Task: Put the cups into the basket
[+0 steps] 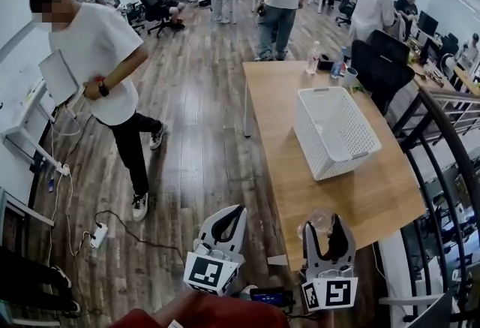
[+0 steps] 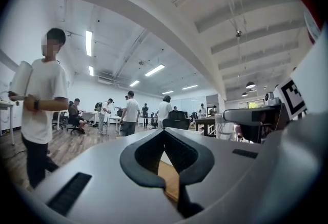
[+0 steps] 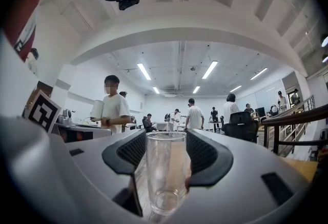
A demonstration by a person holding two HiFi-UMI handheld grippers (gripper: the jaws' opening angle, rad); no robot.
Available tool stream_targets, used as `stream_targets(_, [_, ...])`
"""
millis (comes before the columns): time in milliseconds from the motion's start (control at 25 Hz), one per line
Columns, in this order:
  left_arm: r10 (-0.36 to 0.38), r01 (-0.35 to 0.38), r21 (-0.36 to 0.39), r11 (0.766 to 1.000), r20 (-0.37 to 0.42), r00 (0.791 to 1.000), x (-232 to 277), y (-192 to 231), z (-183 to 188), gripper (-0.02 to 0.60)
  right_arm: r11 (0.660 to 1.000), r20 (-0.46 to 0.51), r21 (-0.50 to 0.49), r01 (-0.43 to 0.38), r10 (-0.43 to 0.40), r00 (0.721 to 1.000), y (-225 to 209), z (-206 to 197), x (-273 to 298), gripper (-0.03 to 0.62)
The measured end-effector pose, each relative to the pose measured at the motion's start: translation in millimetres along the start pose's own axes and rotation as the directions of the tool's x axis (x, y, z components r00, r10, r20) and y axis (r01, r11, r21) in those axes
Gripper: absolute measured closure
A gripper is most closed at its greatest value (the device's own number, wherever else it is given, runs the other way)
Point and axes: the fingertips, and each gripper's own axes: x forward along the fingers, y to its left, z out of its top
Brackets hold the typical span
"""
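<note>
One long wooden table (image 1: 360,199) runs away from you on your right side. On it, near its middle, sits a white mesh basket (image 1: 309,139) with its open top facing up; nothing shows inside it. Your right gripper (image 1: 328,235) hovers at the near end of the table, its jaws closed on a clear cup (image 3: 165,171). The cup stands upright between them, mouth up, its long axis vertical. Your left gripper (image 1: 225,229) hangs off the table's left edge, over the floor, its jaws pressed together on nothing. The basket lies straight ahead of the cup, well apart from it and a touch to the right. Your right gripper is the nearer one, so the carry is probably forward along the table.
</note>
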Motion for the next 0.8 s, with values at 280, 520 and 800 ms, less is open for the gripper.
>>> stream_targets(280, [0.008,-0.008,-0.011,1.000,0.001,1.000,21.2,28.4,4.9,0.575,1.000,-0.008,-0.009,0.005,-0.005,1.000,3.3,1.6,30.8,0.342])
stream_targets(520, [0.012,-0.012,-0.024,1.000,0.010,1.000,32.8,57.5,1.7,0.575,1.000,-0.015,-0.015,-0.009,0.009,1.000,14.3,-1.2,63.4,0.342])
stream_targets(800, [0.029,-0.029,-0.040,0.999,0.009,1.000,44.4,95.5,1.6,0.575,0.999,-0.023,-0.026,-0.028,0.028,0.999,31.2,-2.2,102.2,0.342])
